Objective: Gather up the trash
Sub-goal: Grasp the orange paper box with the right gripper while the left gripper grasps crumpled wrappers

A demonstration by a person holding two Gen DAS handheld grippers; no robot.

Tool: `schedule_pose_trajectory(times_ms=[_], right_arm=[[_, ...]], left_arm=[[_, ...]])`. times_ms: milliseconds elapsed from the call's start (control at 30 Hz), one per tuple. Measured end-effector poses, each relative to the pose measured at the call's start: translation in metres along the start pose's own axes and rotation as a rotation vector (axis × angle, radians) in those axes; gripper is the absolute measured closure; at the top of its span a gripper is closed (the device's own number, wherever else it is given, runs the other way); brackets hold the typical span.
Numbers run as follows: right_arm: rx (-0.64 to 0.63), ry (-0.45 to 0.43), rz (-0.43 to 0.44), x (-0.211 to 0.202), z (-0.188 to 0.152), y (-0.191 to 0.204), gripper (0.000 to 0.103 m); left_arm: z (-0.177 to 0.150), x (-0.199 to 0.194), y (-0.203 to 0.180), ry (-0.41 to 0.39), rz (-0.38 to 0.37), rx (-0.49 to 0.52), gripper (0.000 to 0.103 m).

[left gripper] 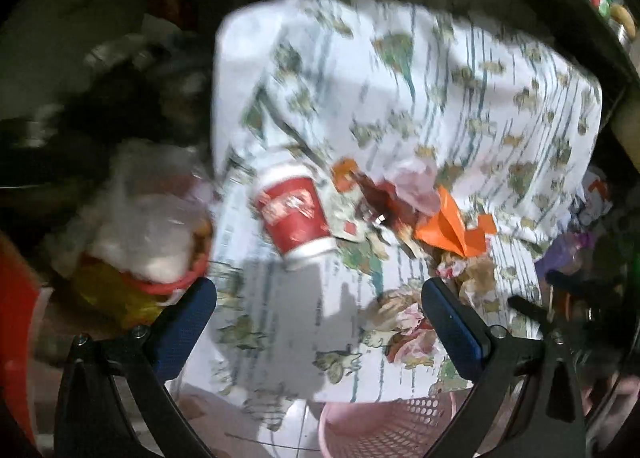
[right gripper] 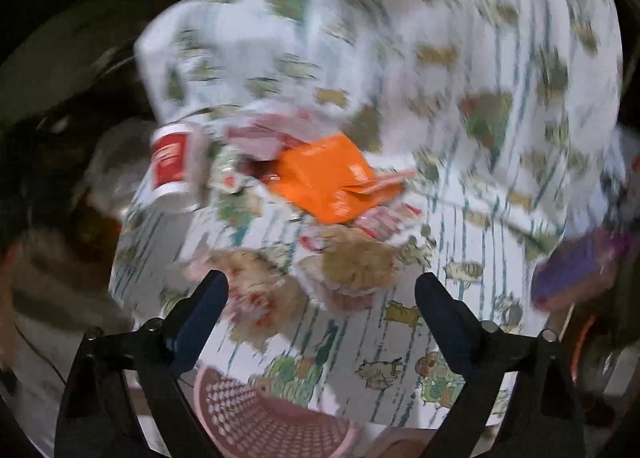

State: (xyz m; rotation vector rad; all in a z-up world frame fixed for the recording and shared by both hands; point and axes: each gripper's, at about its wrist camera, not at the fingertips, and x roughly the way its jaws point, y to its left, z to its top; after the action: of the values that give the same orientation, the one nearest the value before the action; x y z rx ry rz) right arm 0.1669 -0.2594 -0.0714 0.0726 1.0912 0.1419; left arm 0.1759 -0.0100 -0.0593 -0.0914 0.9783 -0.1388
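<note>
Trash (right gripper: 332, 178) is sitting piled on the cloth (right gripper: 480, 58), basket (right gripper: 256, 410) waiting just below the edge for drops. Both grippers, left (left gripper: 320, 322) and right (right gripper: 322, 310), are hanging spread and empty.

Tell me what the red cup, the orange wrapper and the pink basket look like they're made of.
Red cup: probably paper, matte, with a white rolled rim and printed red band. Orange wrapper: thin plastic film or foil, glossy and creased, though blur leaves it open. Pink basket: moulded plastic, its wall pierced with regular holes.
</note>
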Motion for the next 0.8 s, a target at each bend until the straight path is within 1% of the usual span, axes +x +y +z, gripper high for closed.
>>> schedule_pose_trajectory(times_ms=[33,67,133,167,200,267,333,367,400,433,467,500,533,567,600,633,667,700,767,800], right_arm=[[0.036,0.006,0.006,0.005,0.005,-0.008,0.009],[0.065,0.009,0.0,0.011,0.011,-0.017,0.009],[0.08,0.031,-0.028,0.024,0.019,-0.028,0.009],[0.089,0.055,-0.029,0.031,0.021,-0.033,0.009],[0.105,0.083,-0.009,0.041,0.022,-0.035,0.009],[0.146,0.138,0.027,0.059,0.022,-0.039,0.009],[0.166,0.186,0.042,0.075,0.019,-0.037,0.009],[0.161,0.198,0.032,0.08,0.017,-0.035,0.009],[0.147,0.206,0.008,0.085,0.016,-0.032,0.013],[0.123,0.209,-0.024,0.089,0.015,-0.029,0.019],[0.102,0.209,-0.055,0.092,0.014,-0.026,0.021],[0.085,0.208,-0.078,0.093,0.013,-0.023,0.024],[0.079,0.207,-0.088,0.093,0.012,-0.022,0.024],[0.083,0.201,-0.086,0.09,0.013,-0.021,0.024],[0.095,0.188,-0.074,0.085,0.013,-0.022,0.024],[0.105,0.175,-0.064,0.079,0.015,-0.022,0.024],[0.115,0.157,-0.053,0.072,0.017,-0.023,0.024],[0.13,0.131,-0.036,0.063,0.02,-0.025,0.024],[0.167,0.082,-0.006,0.046,0.025,-0.031,0.019],[0.195,0.055,0.009,0.039,0.027,-0.037,0.017]], left_arm=[[-0.002,0.018,-0.003,0.057,0.021,-0.004,0.0],[-0.003,0.029,-0.005,0.093,0.016,-0.019,0.001],[-0.008,0.05,-0.011,0.162,-0.088,-0.075,0.001],[-0.01,0.057,-0.014,0.189,-0.121,-0.088,0.001],[-0.012,0.065,-0.019,0.21,-0.144,-0.095,0.001],[-0.017,0.079,-0.028,0.25,-0.151,-0.092,0.001],[-0.023,0.094,-0.035,0.295,-0.148,-0.1,0.001],[-0.028,0.104,-0.037,0.324,-0.152,-0.119,0.001],[-0.032,0.111,-0.038,0.348,-0.156,-0.142,0.001],[-0.035,0.117,-0.038,0.368,-0.165,-0.164,0.004],[-0.038,0.121,-0.039,0.379,-0.171,-0.177,0.013],[-0.04,0.124,-0.039,0.393,-0.18,-0.19,0.018],[-0.041,0.127,-0.039,0.4,-0.188,-0.198,0.027],[-0.042,0.128,-0.039,0.397,-0.193,-0.204,0.034],[-0.043,0.127,-0.039,0.385,-0.197,-0.208,0.038],[-0.042,0.125,-0.039,0.377,-0.203,-0.208,0.055],[-0.041,0.122,-0.039,0.369,-0.218,-0.205,0.074],[-0.039,0.119,-0.04,0.363,-0.228,-0.2,0.081],[-0.038,0.112,-0.044,0.331,-0.22,-0.183,0.085],[-0.037,0.106,-0.046,0.306,-0.197,-0.161,0.088]])
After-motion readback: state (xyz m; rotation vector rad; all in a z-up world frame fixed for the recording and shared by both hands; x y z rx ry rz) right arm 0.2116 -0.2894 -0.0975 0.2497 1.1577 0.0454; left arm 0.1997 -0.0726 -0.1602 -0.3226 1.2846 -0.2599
